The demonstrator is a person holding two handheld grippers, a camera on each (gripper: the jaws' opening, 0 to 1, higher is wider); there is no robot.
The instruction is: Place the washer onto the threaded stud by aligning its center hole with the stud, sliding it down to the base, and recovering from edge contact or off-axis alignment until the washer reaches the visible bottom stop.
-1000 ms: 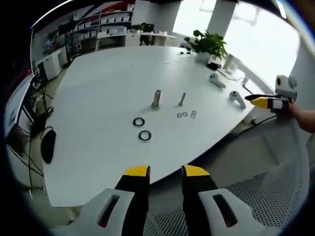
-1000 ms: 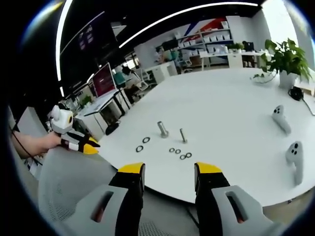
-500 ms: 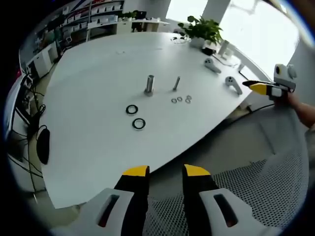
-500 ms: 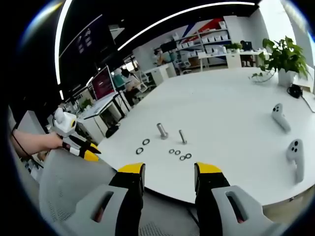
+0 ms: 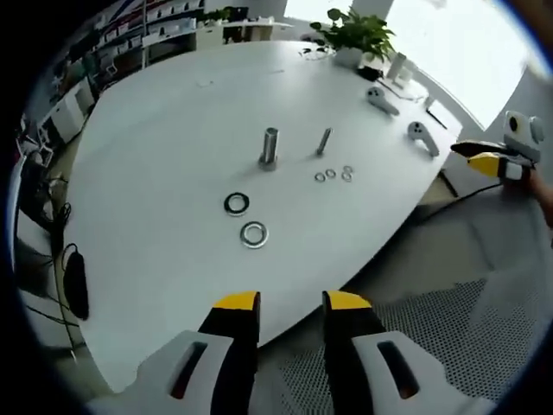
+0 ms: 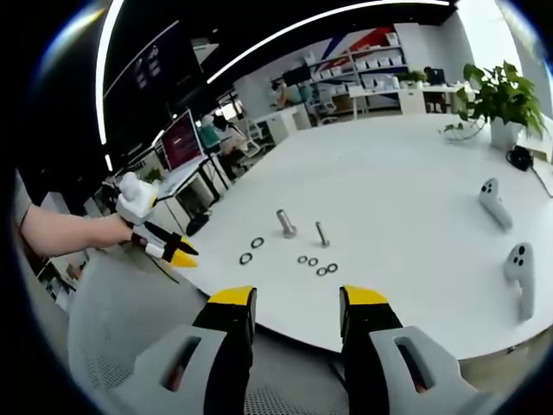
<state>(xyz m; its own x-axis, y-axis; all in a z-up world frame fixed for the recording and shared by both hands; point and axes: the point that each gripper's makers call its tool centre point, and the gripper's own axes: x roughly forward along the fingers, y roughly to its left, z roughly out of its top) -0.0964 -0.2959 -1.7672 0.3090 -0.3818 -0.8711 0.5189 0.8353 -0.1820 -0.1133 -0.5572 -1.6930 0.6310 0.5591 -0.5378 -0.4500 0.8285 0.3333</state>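
On the white table (image 5: 173, 112) stand two upright studs: a thick one (image 5: 270, 147) (image 6: 285, 223) and a thin one (image 5: 324, 141) (image 6: 321, 233). Two large washers (image 5: 237, 204) (image 5: 254, 234) lie in front of the thick stud, also seen from the other side as large washers (image 6: 257, 243) (image 6: 246, 258). Several small washers (image 5: 332, 175) (image 6: 316, 264) lie by the thin stud. My left gripper (image 5: 291, 303) is open over the table's near edge, holding nothing. My right gripper (image 6: 288, 299) is open too, short of the table. The left gripper (image 6: 173, 252) enters the right gripper view; the right gripper (image 5: 484, 160) enters the left gripper view.
Two white hand controllers (image 6: 492, 204) (image 6: 519, 266) lie on the table to the right, with a potted plant (image 6: 499, 99) behind them. A mesh chair seat (image 5: 449, 346) is under my left gripper. Desks, monitors and shelves (image 6: 186, 143) stand beyond the table.
The left gripper's camera has tilted further over the table, so the studs and washers sit lower and larger. In the right gripper view the left gripper has come closer to the table.
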